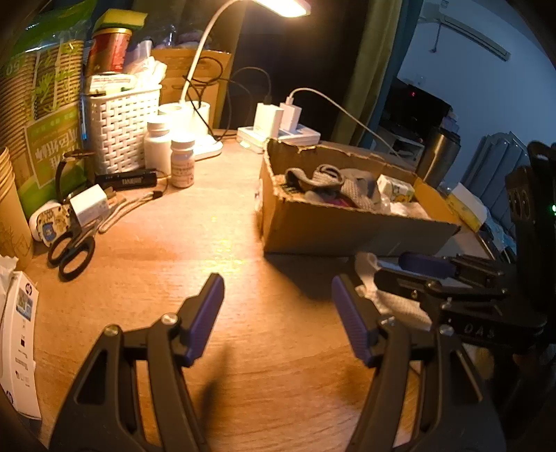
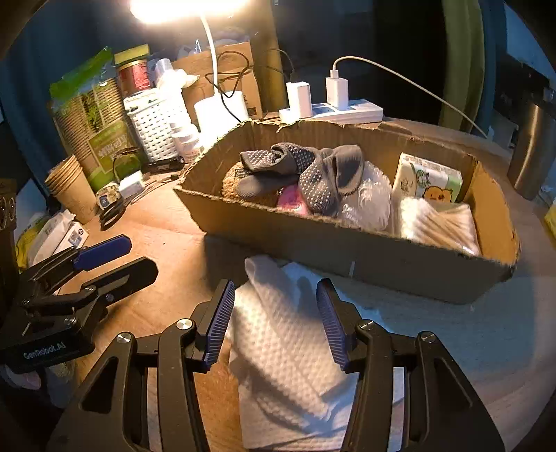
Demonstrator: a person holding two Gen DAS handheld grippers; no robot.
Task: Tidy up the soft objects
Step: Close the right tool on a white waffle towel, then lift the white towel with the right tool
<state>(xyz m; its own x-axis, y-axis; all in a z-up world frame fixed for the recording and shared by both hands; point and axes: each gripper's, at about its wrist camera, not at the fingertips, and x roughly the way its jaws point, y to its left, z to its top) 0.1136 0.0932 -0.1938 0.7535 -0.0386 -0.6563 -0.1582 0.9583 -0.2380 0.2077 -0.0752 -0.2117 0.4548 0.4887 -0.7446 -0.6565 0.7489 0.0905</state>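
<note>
A white waffle-textured cloth (image 2: 281,347) lies crumpled on the wooden desk in front of an open cardboard box (image 2: 347,243). My right gripper (image 2: 274,323) is open, its blue pads on either side of the cloth, not squeezing it. The box holds grey dotted socks (image 2: 305,170), a tissue pack (image 2: 431,180), a plastic bag and something pink. My left gripper (image 1: 278,313) is open and empty above bare desk, left of the cloth (image 1: 392,299). The box also shows in the left wrist view (image 1: 330,226). The right gripper shows at that view's right edge (image 1: 427,274).
A lit desk lamp (image 1: 281,5), white woven basket (image 1: 121,121), two pill bottles (image 1: 182,160), black scissors (image 1: 71,250), paper cups (image 2: 74,187) and chargers on a power strip (image 2: 333,111) crowd the desk's back and left. A steel tumbler (image 2: 531,153) stands at the right.
</note>
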